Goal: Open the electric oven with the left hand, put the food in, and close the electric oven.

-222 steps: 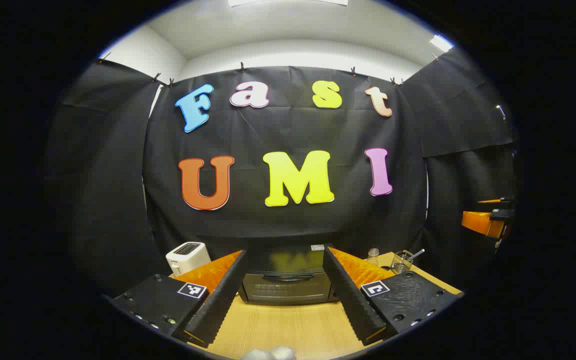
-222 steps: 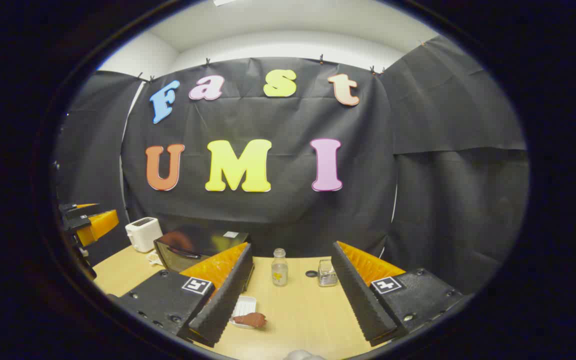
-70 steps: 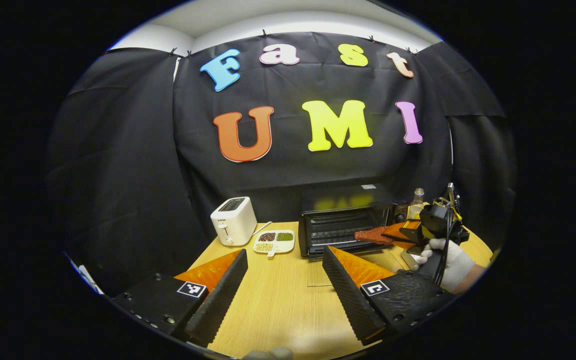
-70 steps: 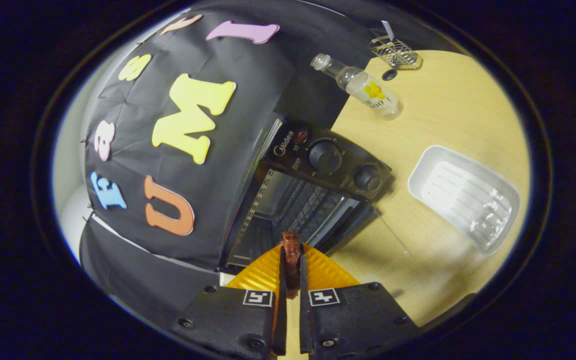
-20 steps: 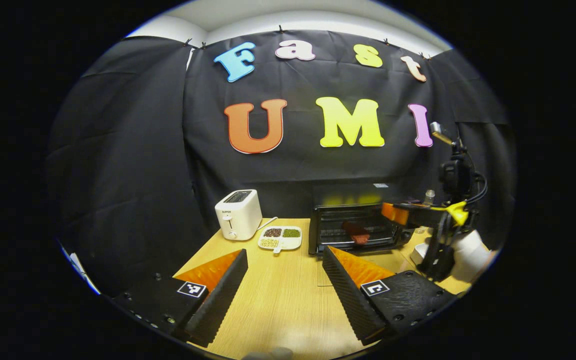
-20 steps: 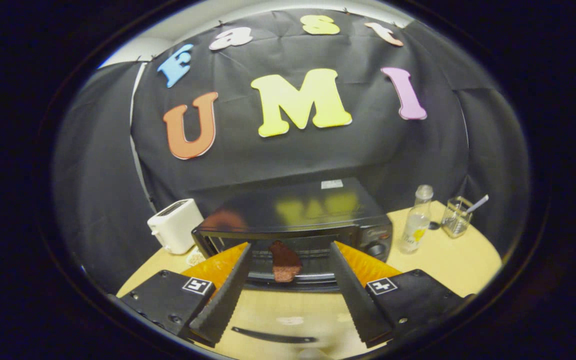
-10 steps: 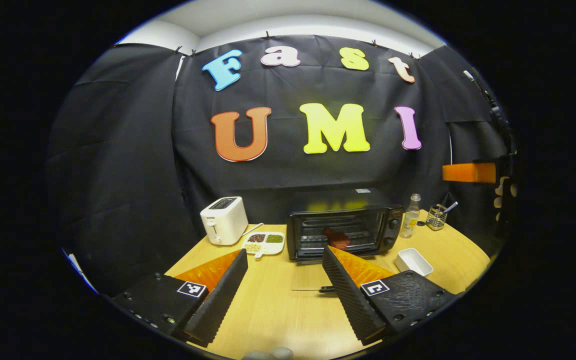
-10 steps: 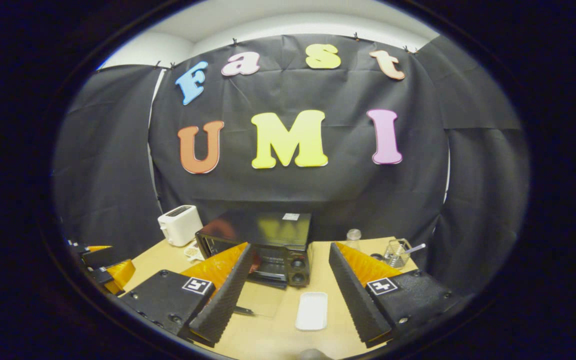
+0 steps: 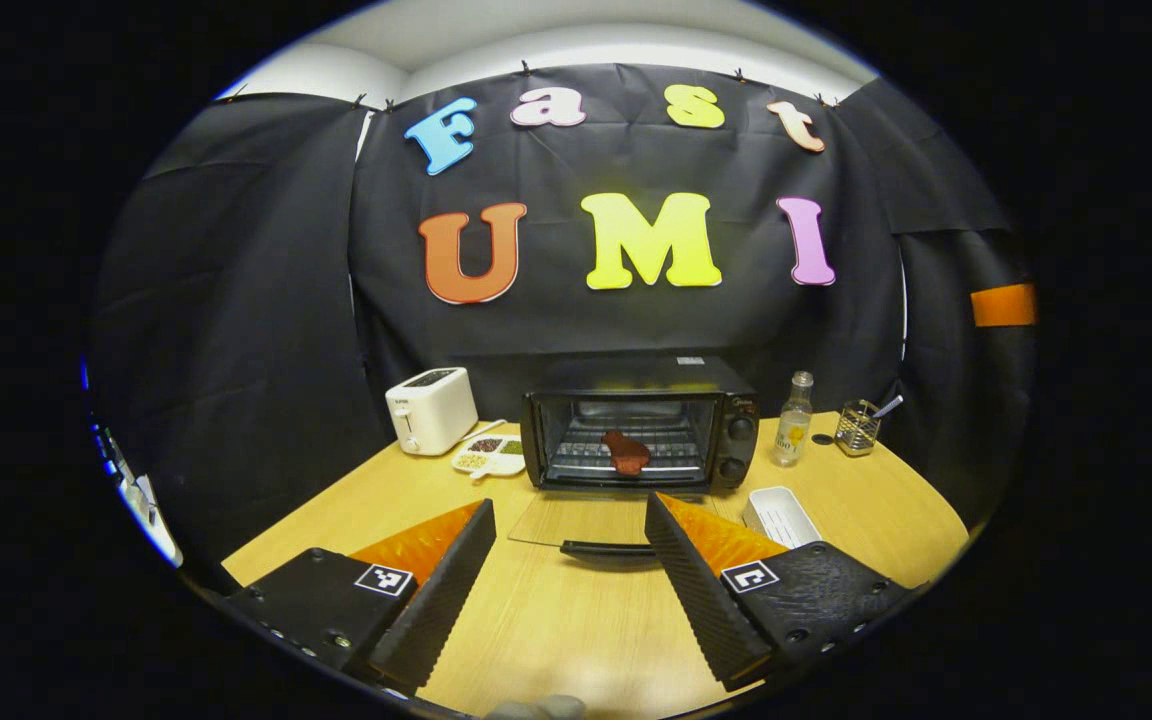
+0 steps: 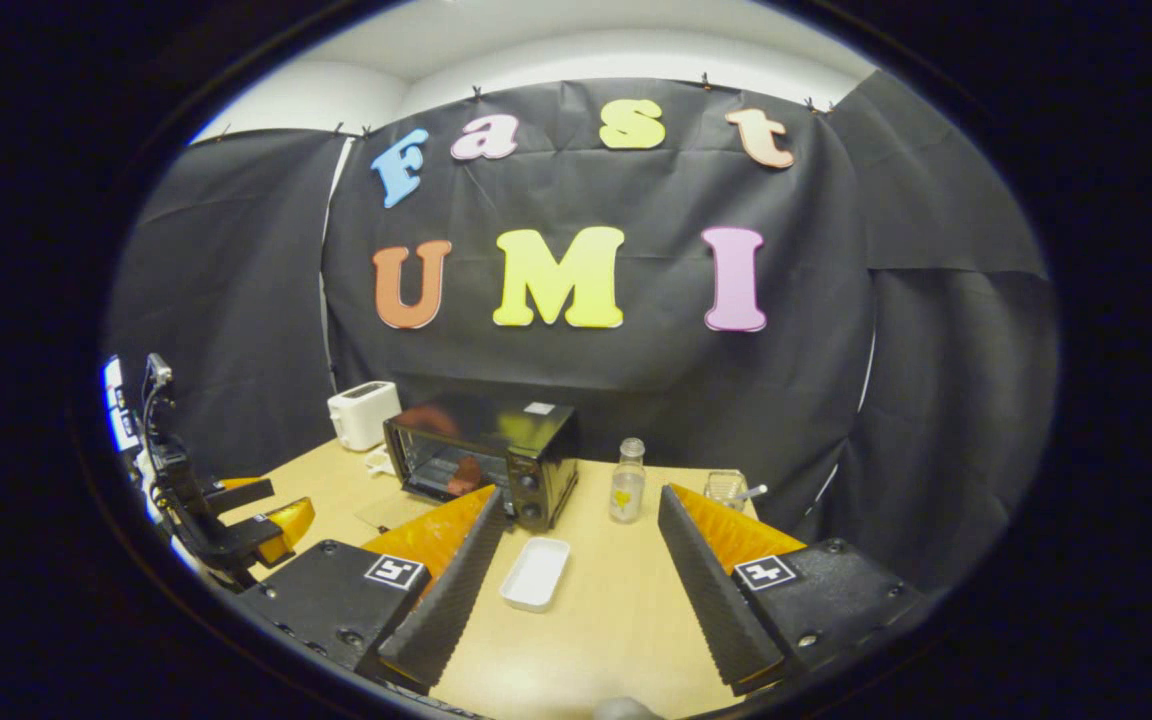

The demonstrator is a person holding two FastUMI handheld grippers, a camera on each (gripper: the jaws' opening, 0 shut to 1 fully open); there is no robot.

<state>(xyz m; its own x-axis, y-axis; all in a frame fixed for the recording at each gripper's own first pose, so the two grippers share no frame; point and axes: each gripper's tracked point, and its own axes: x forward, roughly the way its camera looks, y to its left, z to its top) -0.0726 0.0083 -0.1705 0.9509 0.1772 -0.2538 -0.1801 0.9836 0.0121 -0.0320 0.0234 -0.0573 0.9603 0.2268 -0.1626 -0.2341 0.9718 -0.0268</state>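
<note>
The left gripper point(image 9: 569, 575) is spread wide and holds nothing, poised above the near edge of the light wooden desk point(image 9: 556, 620). The right gripper point(image 10: 576, 570) is likewise wide apart and empty, over the desk's right part. Toward the desk's far edge stands the black electric oven point(image 9: 641, 435), its glass door point(image 9: 586, 525) folded flat down onto the desk; the reddish-brown piece of food point(image 9: 626, 452) lies on the rack inside. A white rectangular tray point(image 9: 779, 513) sits just right of the door, a white toaster point(image 9: 430, 410) left of the oven.
</note>
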